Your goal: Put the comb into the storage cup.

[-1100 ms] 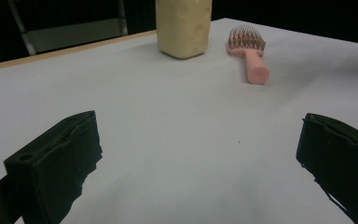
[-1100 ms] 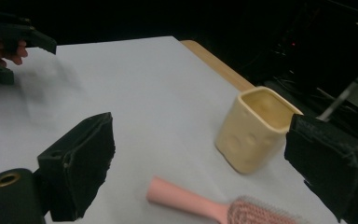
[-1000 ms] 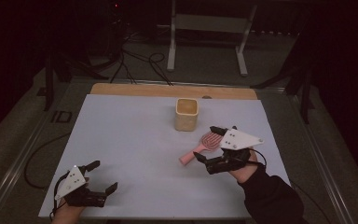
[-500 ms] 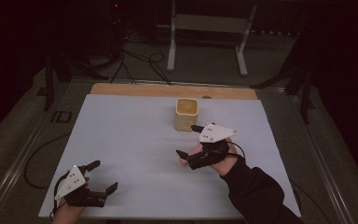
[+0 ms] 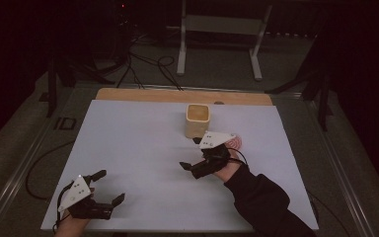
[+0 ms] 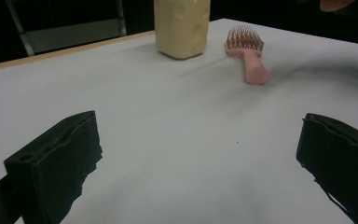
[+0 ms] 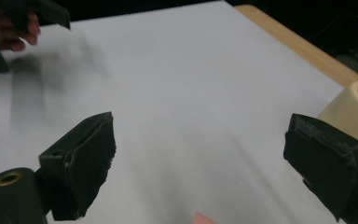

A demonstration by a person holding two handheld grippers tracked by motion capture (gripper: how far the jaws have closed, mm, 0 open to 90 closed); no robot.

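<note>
Dim surroundings, with cables and a metal stand on the floor beyond; a white worktop (image 5: 143, 148) edged by a wooden strip at its far side carries the items. A cream cup (image 5: 198, 120) stands upright toward the far middle; a pink hairbrush (image 6: 248, 53) lies flat just beside it, bristles up, handle pointing toward the near side.

Right gripper (image 5: 192, 154) is held over the worktop near the cup, jaws spread wide with nothing between them; its own view shows bare white surface between the jaws, the cup's wall at the right edge and a pink sliver at the bottom edge, probably the brush, though too little of it shows to be sure. Seen from above, the brush lies under and behind this gripper's grey plate, so it sits behind the jaws rather than between them.

Left gripper (image 5: 109, 187) rests at the near left corner, jaws equally wide and holding nothing, well apart from the brush.

Judgement: the step in hand looks like a grasp of the brush; to do it well, draw the right jaws back over the handle, square them across it, lower until both straddle it, then close.
</note>
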